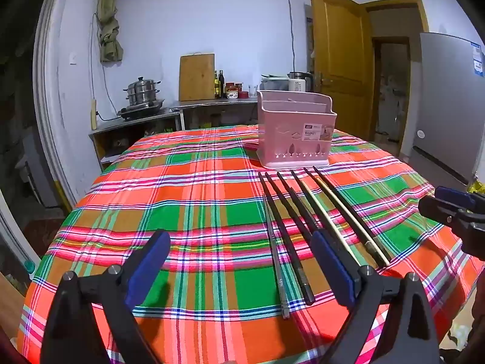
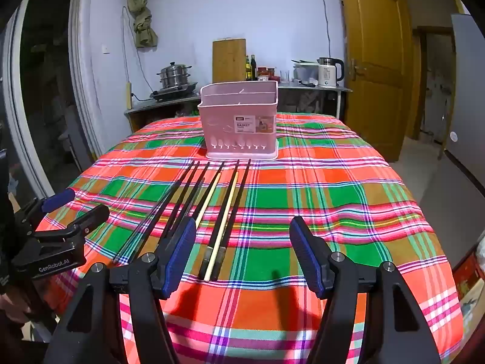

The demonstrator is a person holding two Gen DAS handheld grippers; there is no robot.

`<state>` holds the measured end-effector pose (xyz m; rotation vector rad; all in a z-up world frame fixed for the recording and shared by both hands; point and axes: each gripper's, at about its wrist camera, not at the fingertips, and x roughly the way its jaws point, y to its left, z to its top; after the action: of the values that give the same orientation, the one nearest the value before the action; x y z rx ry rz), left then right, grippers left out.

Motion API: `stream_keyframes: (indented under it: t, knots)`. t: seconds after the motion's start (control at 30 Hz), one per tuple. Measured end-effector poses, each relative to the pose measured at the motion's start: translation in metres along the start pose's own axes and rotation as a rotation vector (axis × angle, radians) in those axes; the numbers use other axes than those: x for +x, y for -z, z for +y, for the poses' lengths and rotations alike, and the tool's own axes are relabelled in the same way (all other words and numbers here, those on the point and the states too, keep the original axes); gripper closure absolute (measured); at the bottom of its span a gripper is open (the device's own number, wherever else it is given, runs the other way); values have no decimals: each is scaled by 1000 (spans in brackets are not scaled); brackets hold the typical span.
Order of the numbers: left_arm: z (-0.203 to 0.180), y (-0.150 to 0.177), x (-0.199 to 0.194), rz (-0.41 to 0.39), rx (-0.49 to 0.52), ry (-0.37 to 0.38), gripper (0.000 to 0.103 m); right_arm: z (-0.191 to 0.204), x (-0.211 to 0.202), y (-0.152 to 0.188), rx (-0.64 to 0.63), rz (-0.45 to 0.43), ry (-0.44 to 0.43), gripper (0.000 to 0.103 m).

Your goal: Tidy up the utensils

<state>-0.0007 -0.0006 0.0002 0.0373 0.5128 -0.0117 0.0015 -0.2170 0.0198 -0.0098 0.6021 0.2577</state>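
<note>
Several chopsticks lie side by side on the plaid tablecloth, mostly black, with two pale ones and a metal one. A pink utensil basket stands upright beyond their far tips; it also shows in the right wrist view. My left gripper is open and empty above the cloth, its right finger over the chopsticks' near ends. My right gripper is open and empty, hovering just right of the chopsticks' near ends. Each gripper shows at the edge of the other's view.
The table's near edge drops off just below the grippers. Behind the table stands a counter with a steamer pot, a cutting board, bottles and a kettle. A wooden door and a grey fridge are at the right.
</note>
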Motion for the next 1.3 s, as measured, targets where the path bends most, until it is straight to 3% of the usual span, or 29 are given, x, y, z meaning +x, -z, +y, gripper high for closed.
stream_keyframes:
  t: [1.3]
  knots:
    - [3,1,0,8,-21,31,7,0,-3,0,-1,-10,-2,38]
